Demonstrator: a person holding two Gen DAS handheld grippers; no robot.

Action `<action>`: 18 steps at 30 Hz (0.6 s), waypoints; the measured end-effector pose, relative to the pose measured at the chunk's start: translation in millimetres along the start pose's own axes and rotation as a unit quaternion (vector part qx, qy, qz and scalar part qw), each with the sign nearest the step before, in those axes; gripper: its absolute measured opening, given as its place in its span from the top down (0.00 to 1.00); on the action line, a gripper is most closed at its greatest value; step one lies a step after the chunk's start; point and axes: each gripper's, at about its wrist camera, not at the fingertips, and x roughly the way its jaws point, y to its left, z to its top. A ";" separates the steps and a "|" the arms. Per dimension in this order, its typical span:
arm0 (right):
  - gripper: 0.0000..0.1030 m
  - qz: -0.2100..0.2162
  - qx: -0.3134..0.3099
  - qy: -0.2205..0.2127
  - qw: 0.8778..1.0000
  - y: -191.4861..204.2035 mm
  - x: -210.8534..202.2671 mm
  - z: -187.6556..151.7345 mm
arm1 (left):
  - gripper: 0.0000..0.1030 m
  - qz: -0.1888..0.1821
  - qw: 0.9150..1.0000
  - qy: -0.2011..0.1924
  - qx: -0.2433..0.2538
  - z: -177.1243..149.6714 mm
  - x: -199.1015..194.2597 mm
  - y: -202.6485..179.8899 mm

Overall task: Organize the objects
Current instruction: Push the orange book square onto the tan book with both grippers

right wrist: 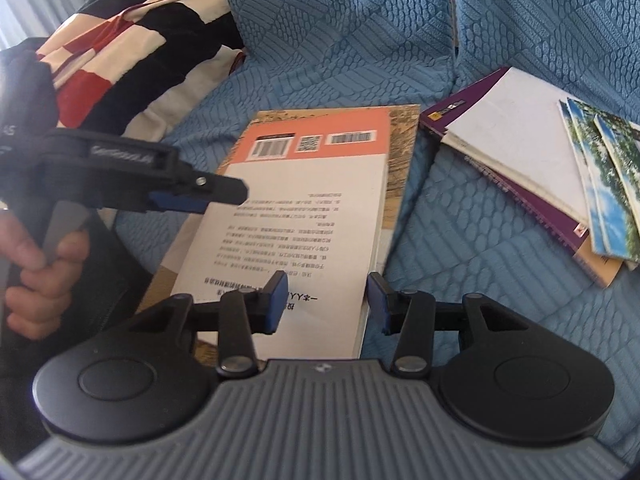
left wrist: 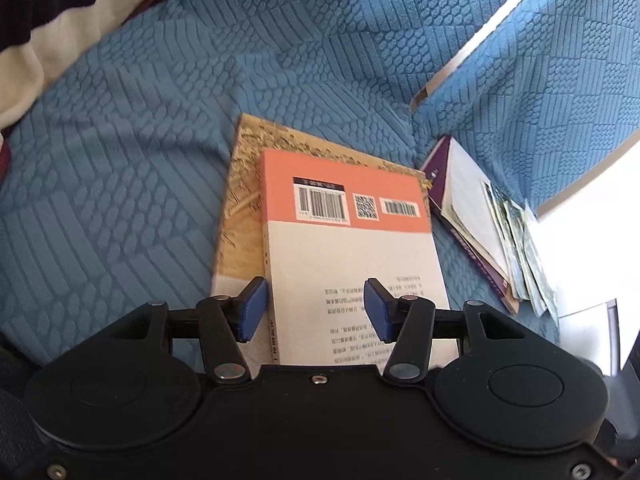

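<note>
2 stacked books (left wrist: 352, 248) on sofa (left wrist: 120, 184), paper pile (left wrist: 492, 232) right

Lower book (left wrist: 244, 184) mostly covered.

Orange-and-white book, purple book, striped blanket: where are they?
Orange-and-white book (left wrist: 344, 184): left wrist view, orange band by the barcodes.
Purple book (right wrist: 448, 114): right wrist view, purple cover corner.
Striped blanket (right wrist: 132, 40): right wrist view, middle.

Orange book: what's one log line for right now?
orange book: on yellow book | left gripper: open, above its near end | right gripper: open, above its near end
</note>
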 end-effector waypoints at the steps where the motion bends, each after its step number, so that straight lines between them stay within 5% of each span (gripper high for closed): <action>1: 0.54 0.000 0.005 -0.002 1.000 1.8 -0.2 -0.8 | 0.52 0.000 1.000 -0.001 -0.001 0.5 0.1 1.4; 18: 0.54 -0.036 0.037 -0.010 0.999 29.8 5.4 -7.3 | 0.51 -0.007 1.000 -0.006 -0.018 -2.3 -17.4 22.5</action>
